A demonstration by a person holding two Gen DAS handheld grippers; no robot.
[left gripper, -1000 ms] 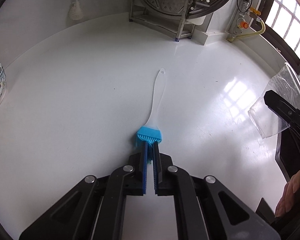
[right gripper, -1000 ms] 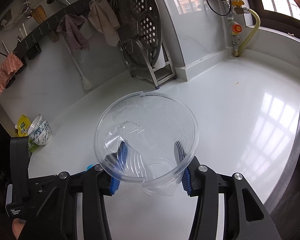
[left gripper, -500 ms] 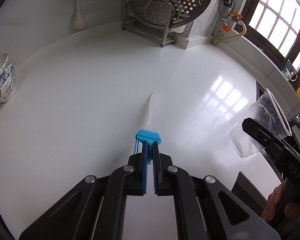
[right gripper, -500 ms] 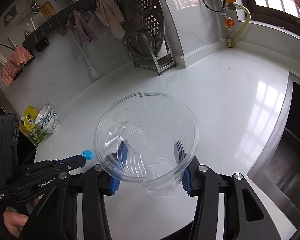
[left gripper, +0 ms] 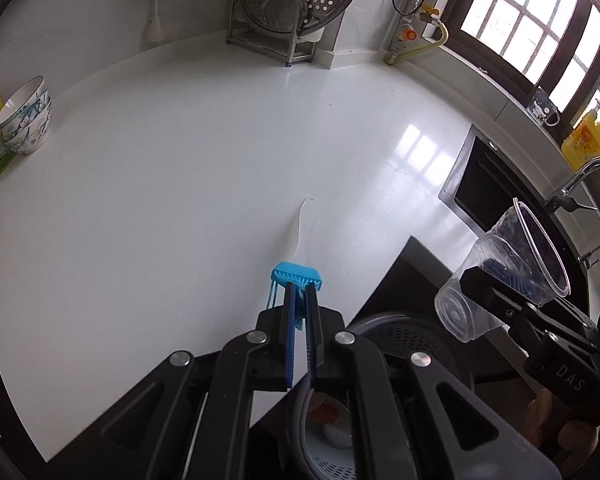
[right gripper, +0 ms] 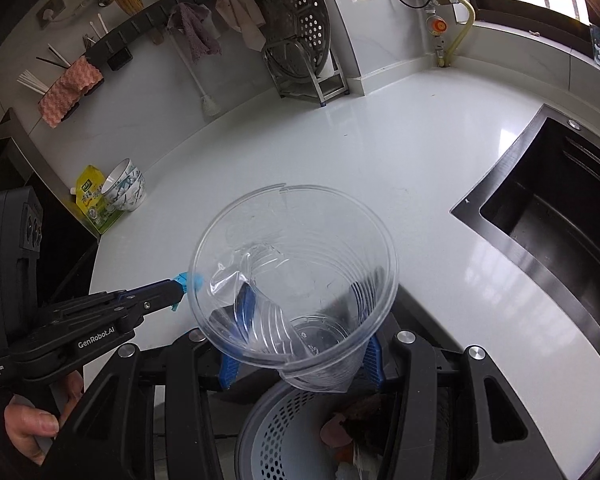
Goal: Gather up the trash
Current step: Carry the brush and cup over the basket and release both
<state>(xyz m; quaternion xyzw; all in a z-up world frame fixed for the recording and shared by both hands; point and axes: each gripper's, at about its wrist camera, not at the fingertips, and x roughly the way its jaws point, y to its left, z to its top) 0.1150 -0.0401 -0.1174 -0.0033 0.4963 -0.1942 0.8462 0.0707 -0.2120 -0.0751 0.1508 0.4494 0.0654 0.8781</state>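
Left gripper (left gripper: 299,300): clamped on blue silicone brush (left gripper: 296,274), clear handle pointing far. Right gripper (right gripper: 302,334): ribbed pads squeezing cracked transparent plastic cup (right gripper: 294,280). Below, near: grey perforated bin (right gripper: 276,436); beyond, glossy white counter (left gripper: 180,184).

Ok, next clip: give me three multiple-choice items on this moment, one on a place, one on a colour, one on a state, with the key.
1. Where is the bin with the perforated wall?
A. On the counter by the bowls
B. Below the counter's edge, under the grippers
C. In the sink

2. What colour is the head of the brush?
A. Blue
B. Red
C. Green

3. How is the clear plastic cup held?
A. Lying loose on the counter
B. Hanging from a hook
C. Clamped between the right gripper fingers

Key: B, the bin shows below the counter edge in both views; A, the head is bright blue in the shut left gripper; C, blue pads press both cup sides.
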